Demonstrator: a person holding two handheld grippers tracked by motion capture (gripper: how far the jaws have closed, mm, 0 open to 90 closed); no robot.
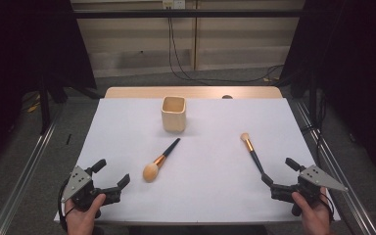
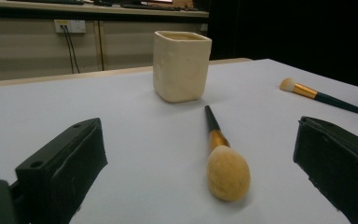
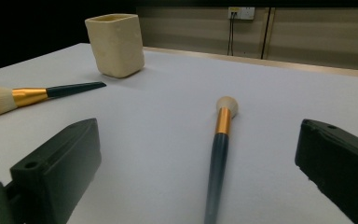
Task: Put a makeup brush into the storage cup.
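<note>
At the near left corner of the white table (image 1: 127, 132), a hand (image 1: 81, 218) is holding the left tool (image 1: 111, 172), whose jaws are standing wide apart with nothing between them. In the left gripper view, those two black jaws are framing the fat brush (image 2: 223, 161), which is lying flat on the table just ahead of them, its rounded tan head pointing toward the tool and its dark handle pointing away toward the cup (image 2: 182, 65). Seen from the high view, the fat brush (image 1: 160, 160) is lying at a slant, near the left tool but apart from it. The cream, square-sided cup (image 1: 173, 114) is standing upright near the middle of the table's far side, its mouth open upward, well apart from both tools. Farther right, the slim brush (image 1: 252, 152) is lying flat, its small pale head pointing away and its dark handle reaching back toward the right tool (image 1: 275, 175). In the right gripper view, the slim brush (image 3: 220, 149) is running up between the two spread jaws, which are gripping nothing. Whether the handle's end is touching a jaw cannot be told. Another hand (image 1: 313, 215) is holding this tool at the near right corner.
</note>
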